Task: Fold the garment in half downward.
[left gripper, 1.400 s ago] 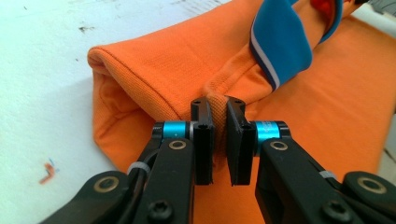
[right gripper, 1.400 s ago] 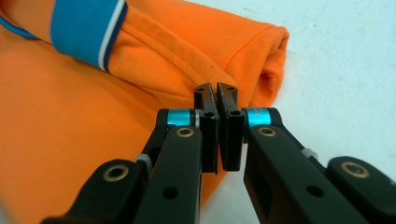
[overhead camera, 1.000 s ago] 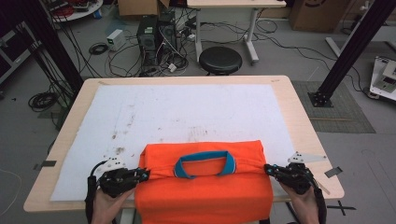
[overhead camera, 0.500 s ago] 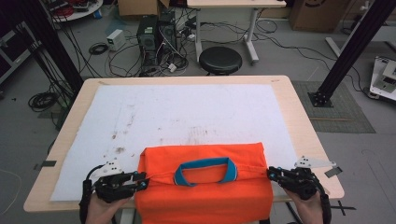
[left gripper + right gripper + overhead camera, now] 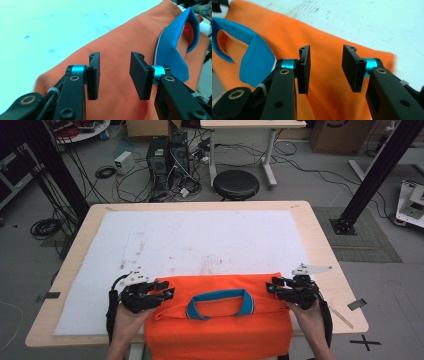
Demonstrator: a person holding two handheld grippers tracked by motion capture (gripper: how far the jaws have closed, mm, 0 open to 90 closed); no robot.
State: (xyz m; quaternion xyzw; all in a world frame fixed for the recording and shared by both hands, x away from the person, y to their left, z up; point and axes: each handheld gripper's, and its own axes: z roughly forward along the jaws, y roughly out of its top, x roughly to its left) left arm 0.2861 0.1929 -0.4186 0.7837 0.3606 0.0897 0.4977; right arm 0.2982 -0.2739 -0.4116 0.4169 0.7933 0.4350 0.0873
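Both grippers, left gripper [image 5: 169, 293] and right gripper [image 5: 272, 287], just been spreading, jaws gripping nothing; released shirt [image 5: 220, 330] fold risking springing back, hem sliding off table [image 5: 325, 265] edge.

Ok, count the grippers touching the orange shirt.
0. The left gripper hangs open over the orange shirt at its left end, the right gripper open over its right end; both have just been opening, with nothing pinched between the jaws.

Both grippers' fingers [image 5: 94, 75] now parted, off the orange shirt [image 5: 220, 330], lifted slightly.
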